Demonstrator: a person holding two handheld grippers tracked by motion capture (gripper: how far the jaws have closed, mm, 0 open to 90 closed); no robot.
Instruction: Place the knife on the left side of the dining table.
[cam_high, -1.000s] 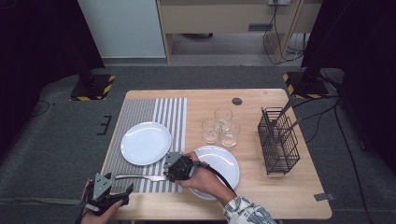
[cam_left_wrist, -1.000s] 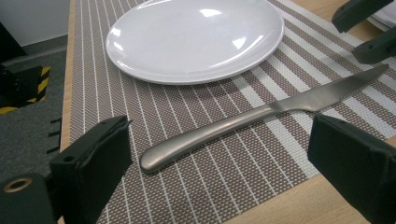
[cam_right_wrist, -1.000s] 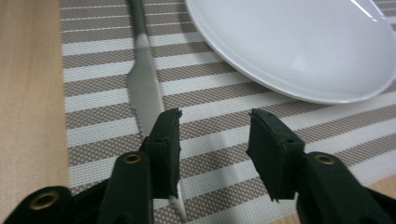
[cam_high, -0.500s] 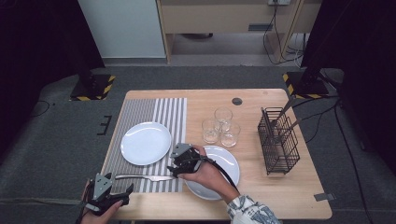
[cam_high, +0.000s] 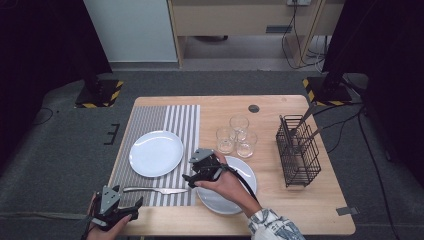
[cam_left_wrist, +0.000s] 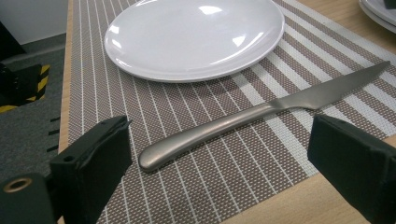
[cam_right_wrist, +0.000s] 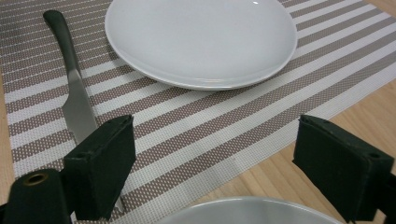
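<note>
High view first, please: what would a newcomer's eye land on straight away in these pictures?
Likely the knife lying flat along the near edge of the striped placemat, just before a white plate. The right gripper hangs above the knife's tip, jaws just opened wide with nothing between them. Further right stand three glasses and a black wire rack.

On placemat (cam_high: 150, 125): plate (cam_high: 156, 153) behind knife (cam_high: 155, 190); second plate (cam_high: 227, 192) right of mat, glasses (cam_high: 236, 136) apparently just behind it.

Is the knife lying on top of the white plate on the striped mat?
No, the knife lies flat on the striped mat, beside the white plate and apart from it.
</note>
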